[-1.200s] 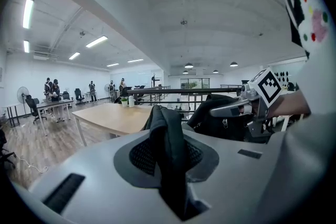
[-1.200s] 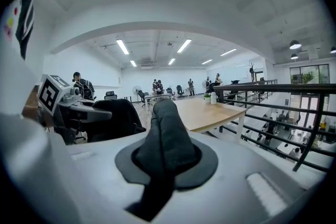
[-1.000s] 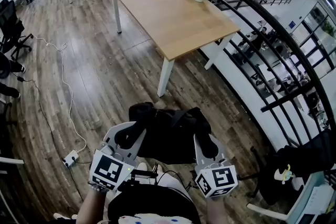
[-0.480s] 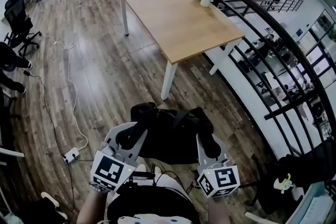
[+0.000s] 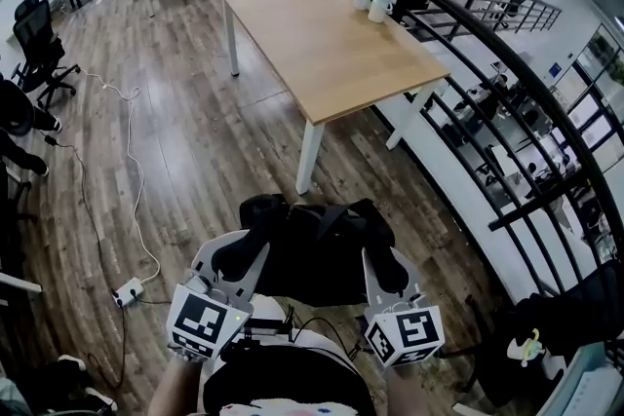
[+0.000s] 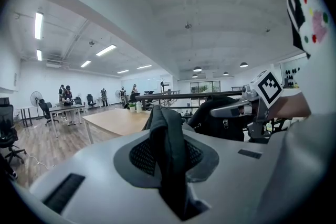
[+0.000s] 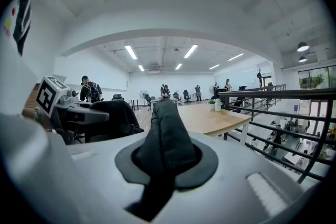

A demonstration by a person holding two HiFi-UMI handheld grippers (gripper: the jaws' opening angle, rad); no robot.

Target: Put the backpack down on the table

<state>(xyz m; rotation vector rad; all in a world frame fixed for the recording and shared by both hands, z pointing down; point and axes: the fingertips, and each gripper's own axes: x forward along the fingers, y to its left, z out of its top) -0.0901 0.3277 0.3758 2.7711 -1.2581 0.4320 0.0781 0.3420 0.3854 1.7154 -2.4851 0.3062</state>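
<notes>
straps (image 6: 167, 136) sit clamped in left gripper (image 5: 252, 246) and right gripper (image 5: 383, 266); only head view shows backpack (image 5: 322, 253) short of table (image 5: 331, 44).

Just left of the left tongs (image 5: 253, 241) a white power strip (image 5: 130, 291) lies on the floor (image 5: 195, 141), its cable (image 5: 128, 169) snaking away (toward the office chairs (image 5: 39, 49)); a black railing (image 5: 507, 54) runs right of the right tongs (image 5: 383, 260).

Left gripper (image 5: 242, 251) and right gripper (image 5: 383, 268): pale grey plastic shells, black padded jaws. Left cube (image 5: 205, 321) and right cube (image 5: 408, 336): white, with black square markers. Thin black cable (image 5: 310, 320) between them. White short-sleeved shirt (image 6: 321, 71), black panel, pink, red and green dots.
</notes>
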